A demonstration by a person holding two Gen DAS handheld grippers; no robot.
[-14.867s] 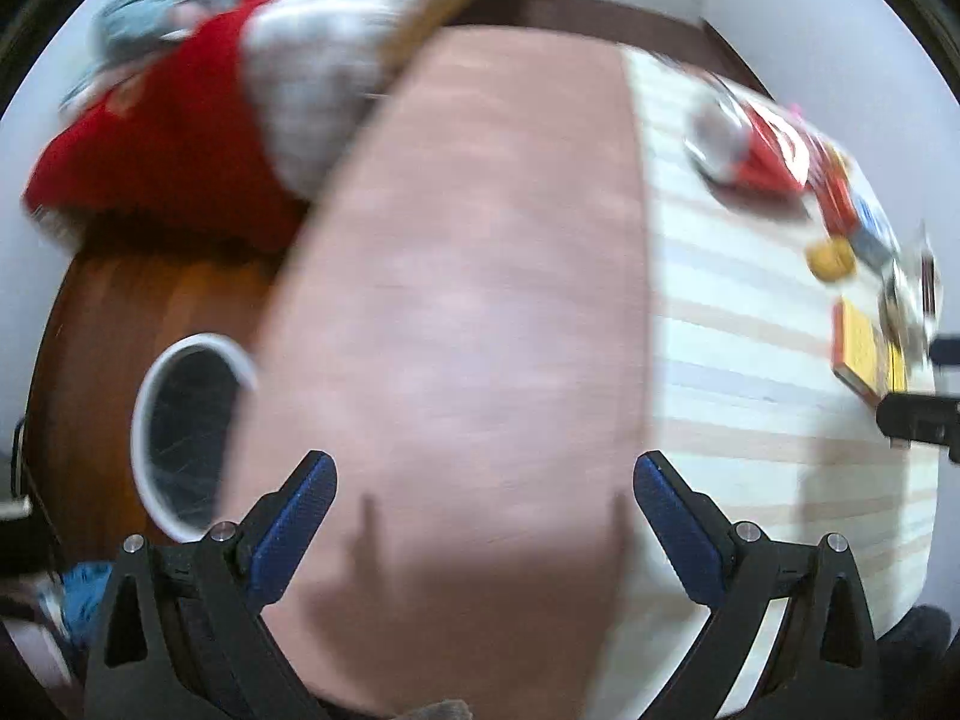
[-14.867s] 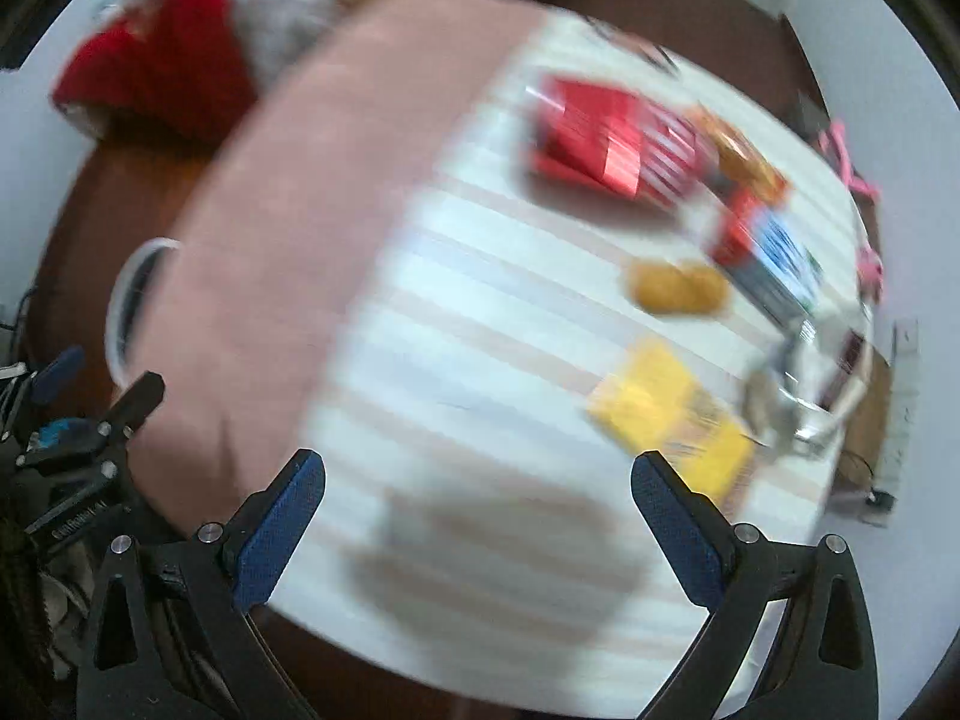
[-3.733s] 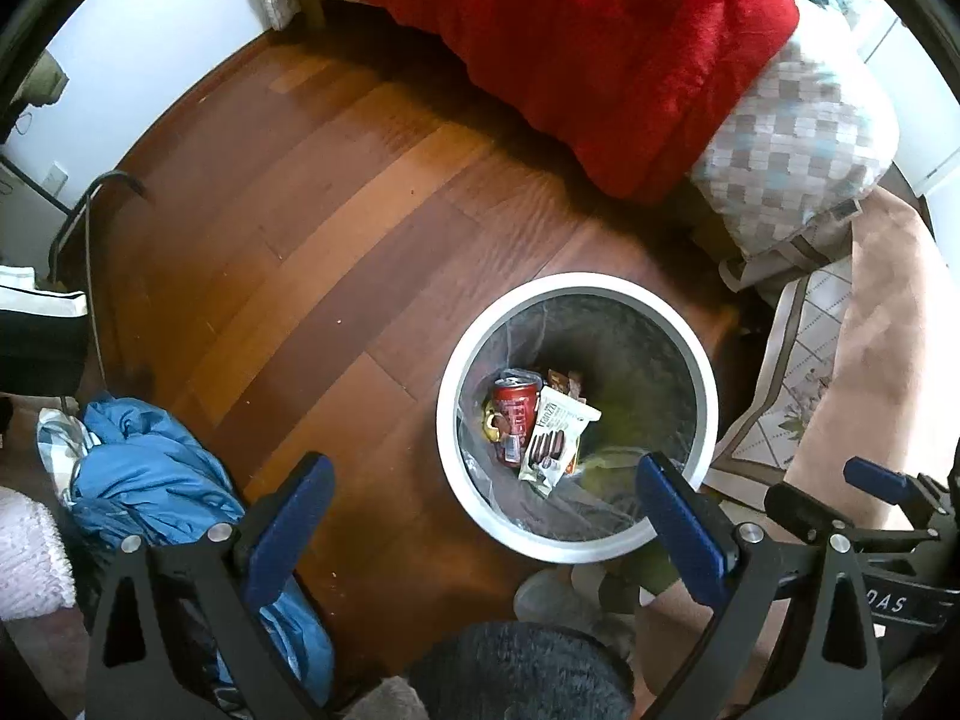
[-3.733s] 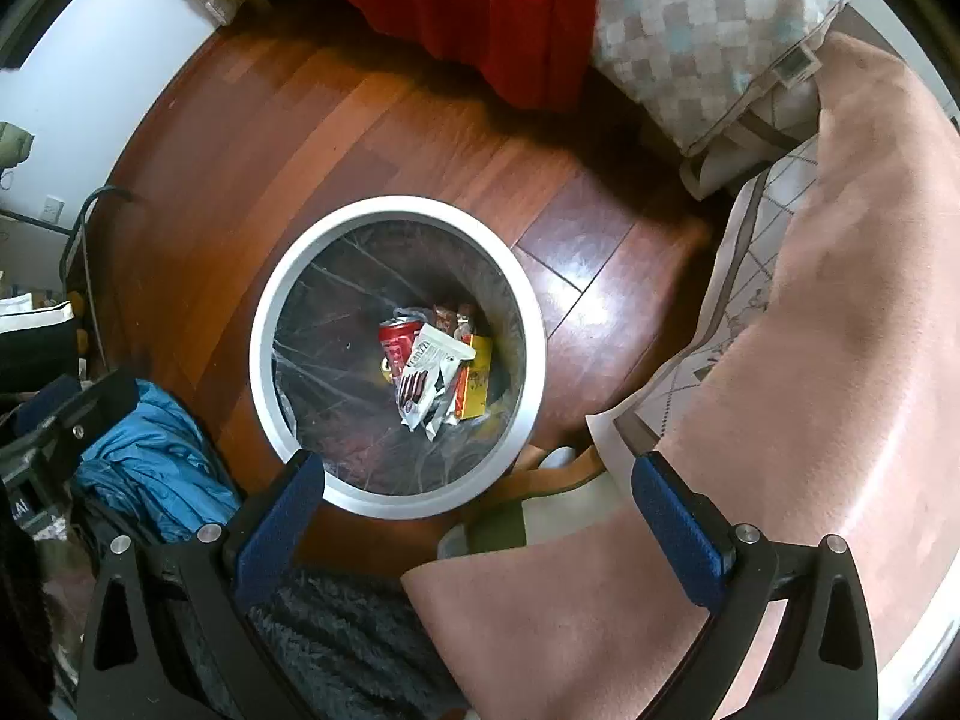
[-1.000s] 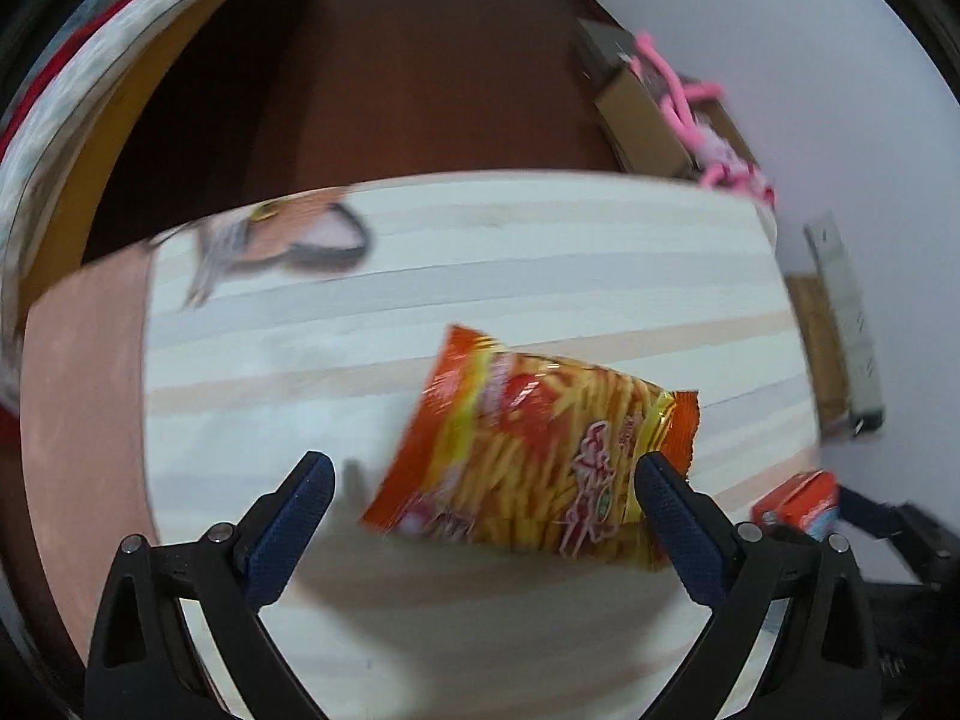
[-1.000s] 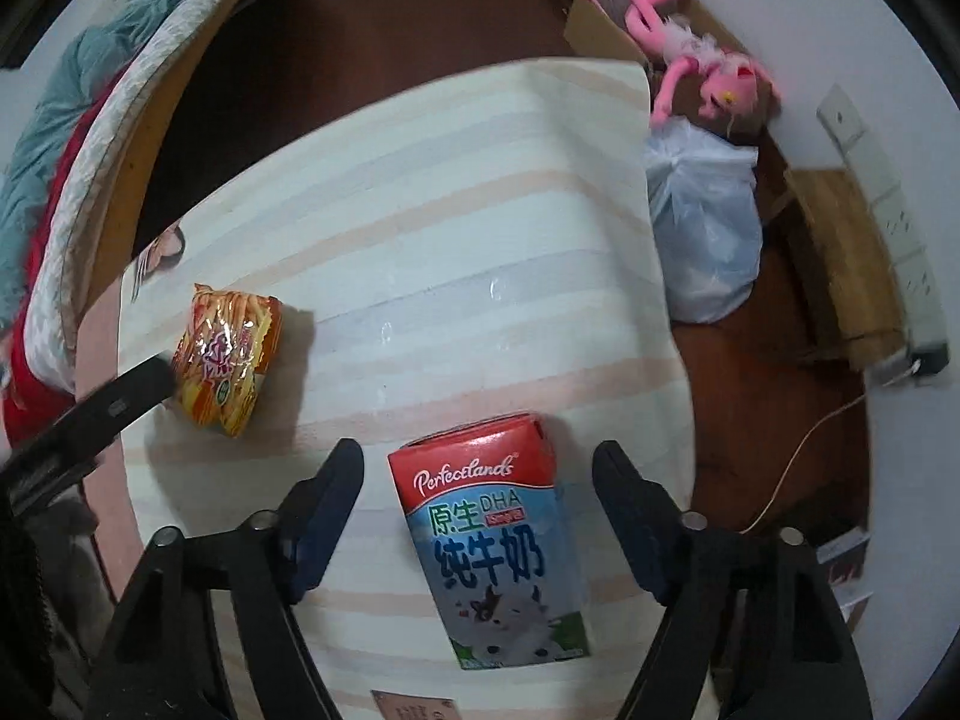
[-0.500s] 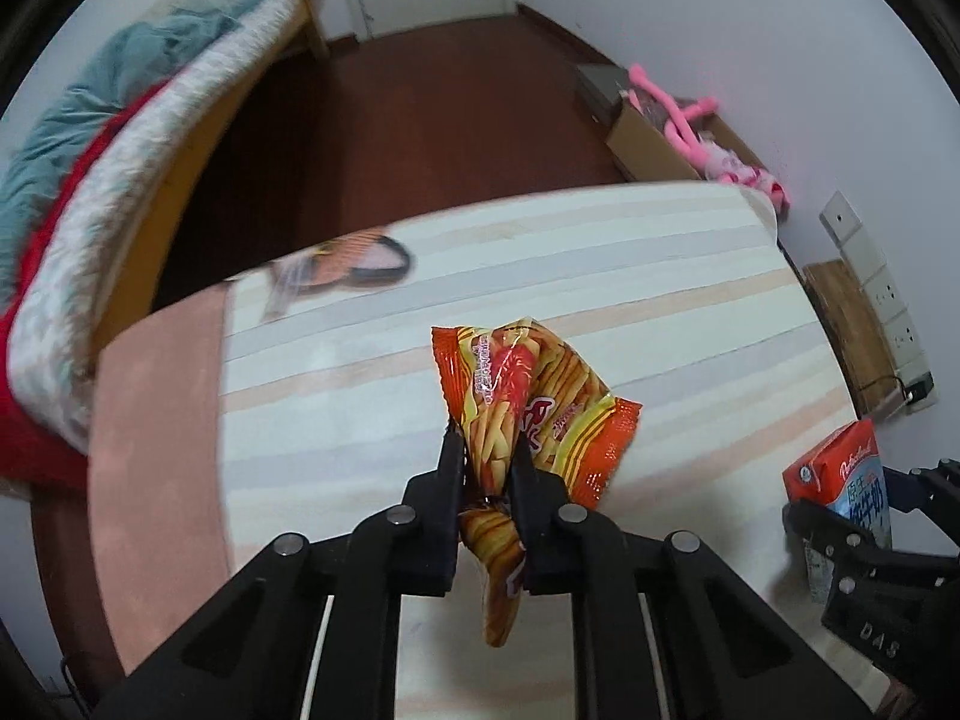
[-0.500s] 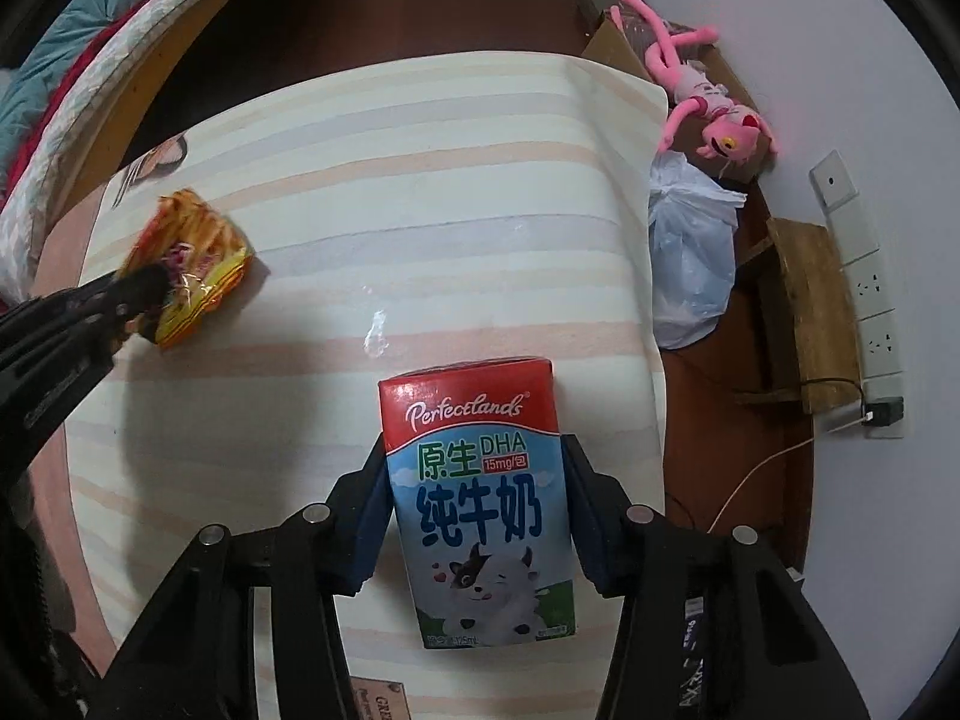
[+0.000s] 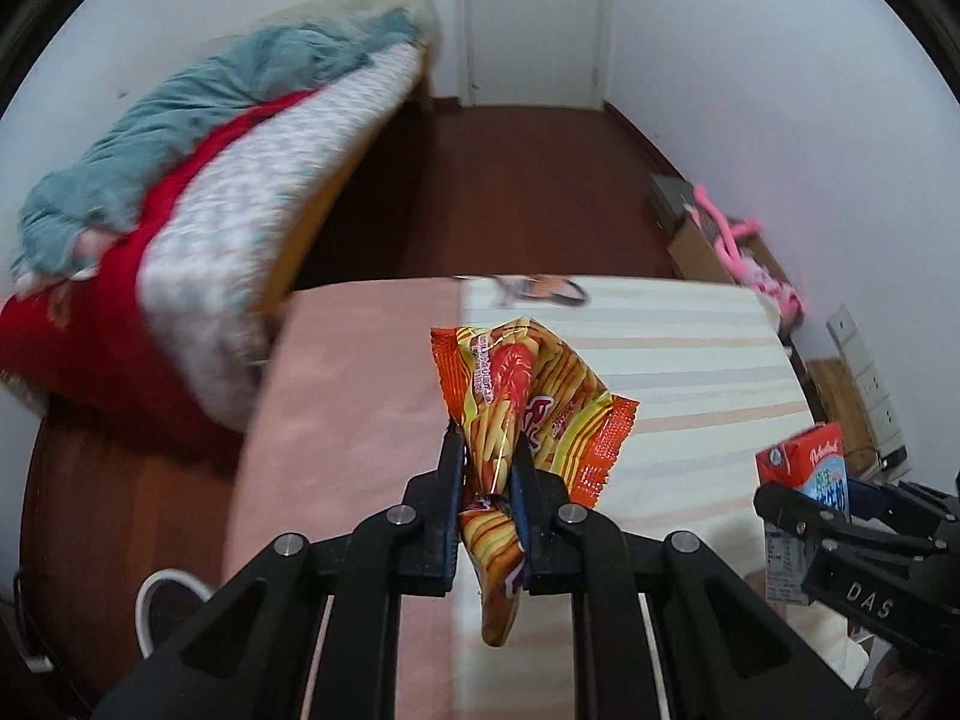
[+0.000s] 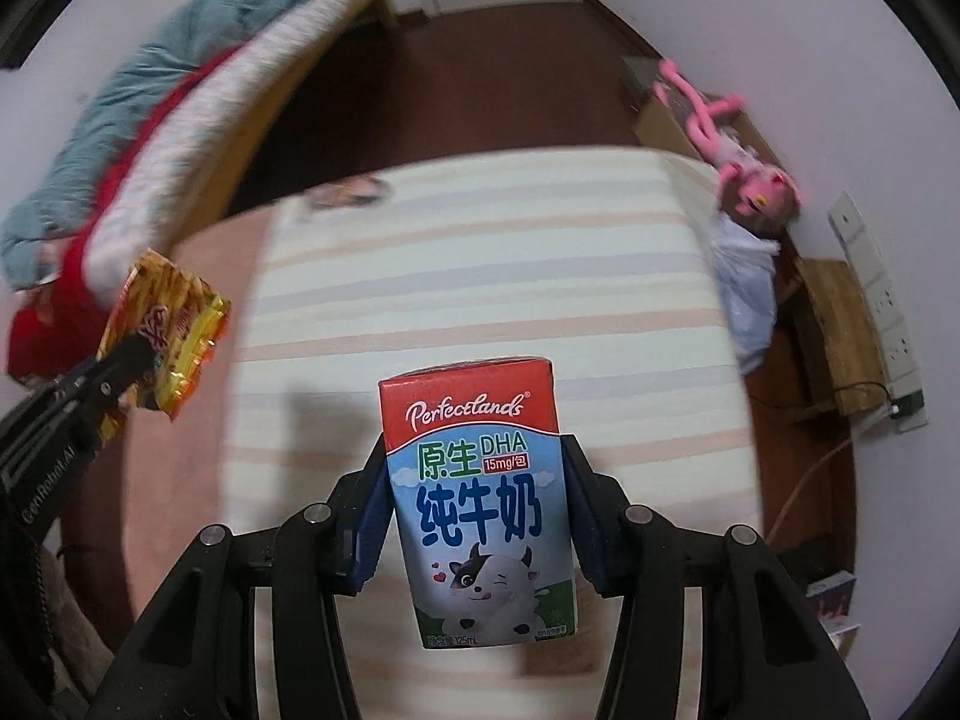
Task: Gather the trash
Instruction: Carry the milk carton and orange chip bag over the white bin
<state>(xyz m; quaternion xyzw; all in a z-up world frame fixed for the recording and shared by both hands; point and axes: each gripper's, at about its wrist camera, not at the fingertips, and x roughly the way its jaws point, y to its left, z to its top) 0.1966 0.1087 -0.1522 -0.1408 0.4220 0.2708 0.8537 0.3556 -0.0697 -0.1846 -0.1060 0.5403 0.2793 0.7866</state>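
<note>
My left gripper is shut on an orange and yellow snack bag, which hangs above the striped tablecloth. In the right wrist view the same snack bag shows at the left, held up in the left gripper's fingers. My right gripper is shut on a small red and blue milk carton, upright and lifted off the striped tablecloth. The milk carton also appears at the right edge of the left wrist view. A white bin rim peeks out at the lower left.
A bed with red and teal blankets stands to the left. A pink cloth covers the table's left part. A pink plush toy, a white plastic bag and a wooden stool sit by the right wall. A printed paper lies at the table's far edge.
Both grippers closed on their items and rose off the table: the left took the snack bag, the right clamped the milk carton. Both views have tilted up toward the room.
</note>
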